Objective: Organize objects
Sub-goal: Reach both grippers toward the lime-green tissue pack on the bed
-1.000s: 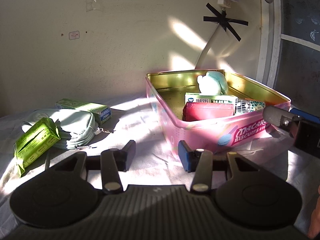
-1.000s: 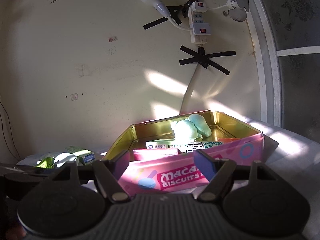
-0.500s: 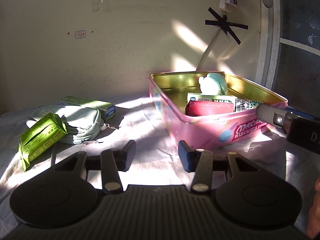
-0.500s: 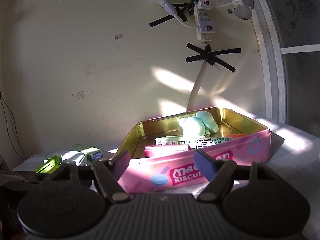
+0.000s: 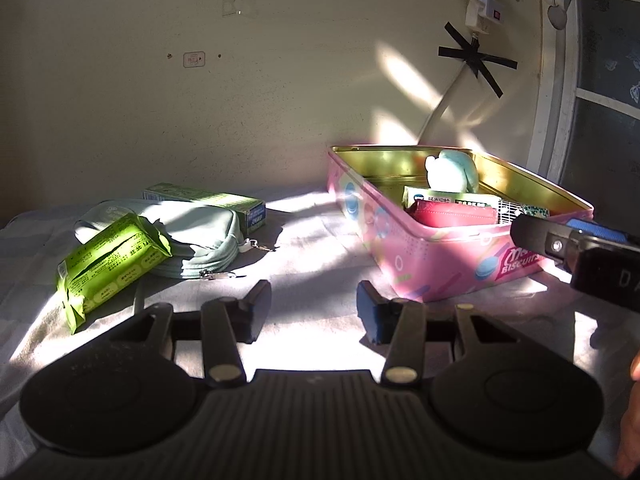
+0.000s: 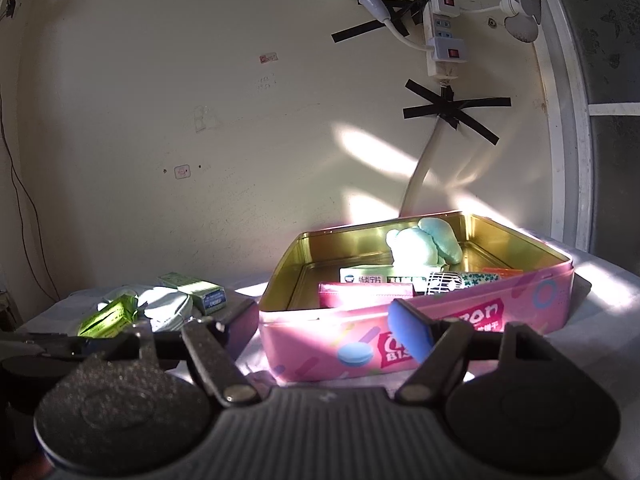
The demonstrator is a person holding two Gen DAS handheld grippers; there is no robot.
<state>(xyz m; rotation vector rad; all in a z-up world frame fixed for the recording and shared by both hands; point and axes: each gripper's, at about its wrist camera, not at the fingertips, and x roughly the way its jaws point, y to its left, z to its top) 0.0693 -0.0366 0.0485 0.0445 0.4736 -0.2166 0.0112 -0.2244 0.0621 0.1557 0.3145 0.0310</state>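
Note:
A pink biscuit tin [image 5: 424, 256] stands open on the cloth. Inside lie a mint plush toy [image 5: 452, 172], a red wallet [image 5: 452, 216] and a white-green box [image 5: 448, 196]. To its left lie a green packet [image 5: 112, 256], a mint zip pouch [image 5: 192, 232] and a green-white carton [image 5: 212, 200]. My left gripper [image 5: 312, 308] hovers open over bare cloth between the pouch and the tin, holding nothing. My right gripper [image 6: 324, 320] is open and empty just in front of the tin's [image 6: 440, 320] near wall. It also shows in the left wrist view as the right gripper [image 5: 560, 240].
A cream wall rises behind everything, with a taped power strip [image 6: 440, 40] and a white cable [image 6: 420, 176] above the tin. A window frame [image 5: 560, 80] runs along the right side. Sunlit patches and hard shadows cover the cloth [image 5: 312, 248].
In both views the tin and the loose items have slid to the right as both hands moved left. The jaws of both grippers stand as before.

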